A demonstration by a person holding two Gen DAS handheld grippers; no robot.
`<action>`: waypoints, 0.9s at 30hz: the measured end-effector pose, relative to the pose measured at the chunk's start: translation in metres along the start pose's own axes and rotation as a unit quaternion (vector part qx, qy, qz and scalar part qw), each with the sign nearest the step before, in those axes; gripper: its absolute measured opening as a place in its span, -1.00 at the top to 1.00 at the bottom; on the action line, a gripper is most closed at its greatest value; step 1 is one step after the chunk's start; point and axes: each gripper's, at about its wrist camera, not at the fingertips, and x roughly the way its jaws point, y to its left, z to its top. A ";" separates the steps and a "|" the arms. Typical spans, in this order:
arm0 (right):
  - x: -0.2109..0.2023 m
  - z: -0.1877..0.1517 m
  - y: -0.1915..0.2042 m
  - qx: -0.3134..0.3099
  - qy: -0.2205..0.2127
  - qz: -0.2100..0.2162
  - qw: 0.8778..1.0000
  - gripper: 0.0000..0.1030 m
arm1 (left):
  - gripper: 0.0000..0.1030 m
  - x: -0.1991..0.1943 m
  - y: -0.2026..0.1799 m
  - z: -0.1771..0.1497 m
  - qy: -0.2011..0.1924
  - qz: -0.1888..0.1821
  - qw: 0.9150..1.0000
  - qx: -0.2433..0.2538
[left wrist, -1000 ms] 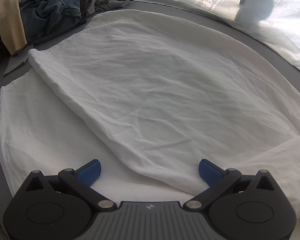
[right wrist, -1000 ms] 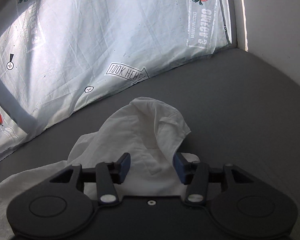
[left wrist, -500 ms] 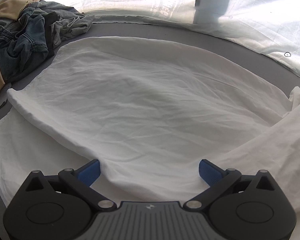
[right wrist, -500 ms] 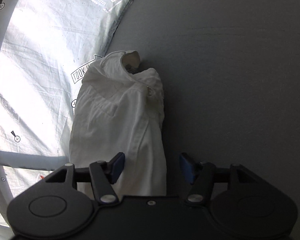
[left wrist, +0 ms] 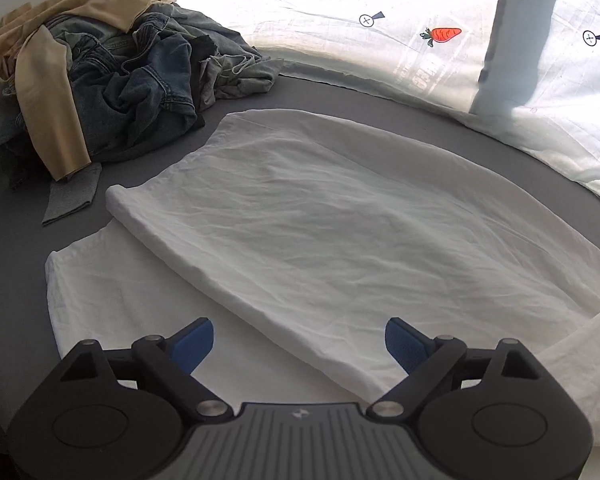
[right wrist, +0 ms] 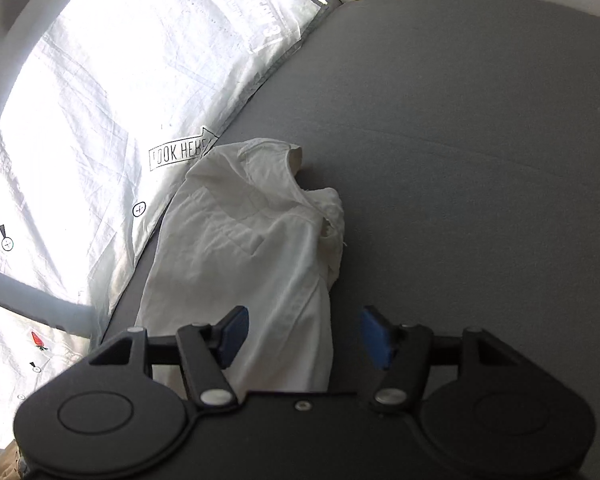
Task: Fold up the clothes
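Observation:
A white shirt point(left wrist: 320, 220) lies spread on the grey surface point(left wrist: 16, 248), one side folded over onto the lower layer. My left gripper point(left wrist: 298, 340) hovers above its near fold edge. Its jaws are closing, the blue pads stand wide apart, and cloth lies below them without being pinched. In the right wrist view the shirt's bunched collar end point(right wrist: 252, 240) lies on the grey surface point(right wrist: 480, 152). My right gripper point(right wrist: 305, 334) is over the near part of it, open. The cloth passes by the left finger point(right wrist: 232, 332) and the pads do not press it.
A pile of jeans, beige and grey clothes point(left wrist: 100, 72) sits at the far left. A white printed sheet point(left wrist: 380, 40) with carrots and marks borders the far edge; the printed sheet point(right wrist: 100, 120) fills the left of the right wrist view. Bare grey surface lies right of the collar.
The left gripper has lifted and drawn back, so more of the shirt and the clothes pile show; its jaws narrowed slightly. The right gripper rolled, its jaws widened, and it shifted along the collar end.

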 end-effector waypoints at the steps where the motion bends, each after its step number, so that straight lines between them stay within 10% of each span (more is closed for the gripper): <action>1: -0.003 0.003 0.010 -0.031 -0.015 -0.010 0.999 -0.24 | -0.69 0.004 0.007 0.008 -0.005 0.004 1.000 0.007; 15: 0.080 0.078 0.081 -0.182 -0.037 -0.119 0.975 -0.25 | -0.46 0.155 0.024 0.145 -0.012 0.037 0.991 0.129; 22: 0.123 0.100 0.082 -0.187 0.004 -0.142 0.972 -0.34 | -1.00 0.224 0.020 0.188 -0.003 0.012 0.982 0.188; 27: 0.142 0.104 0.065 -0.130 0.031 -0.125 0.983 -0.43 | -1.00 0.242 0.039 0.198 0.025 -0.039 0.991 0.127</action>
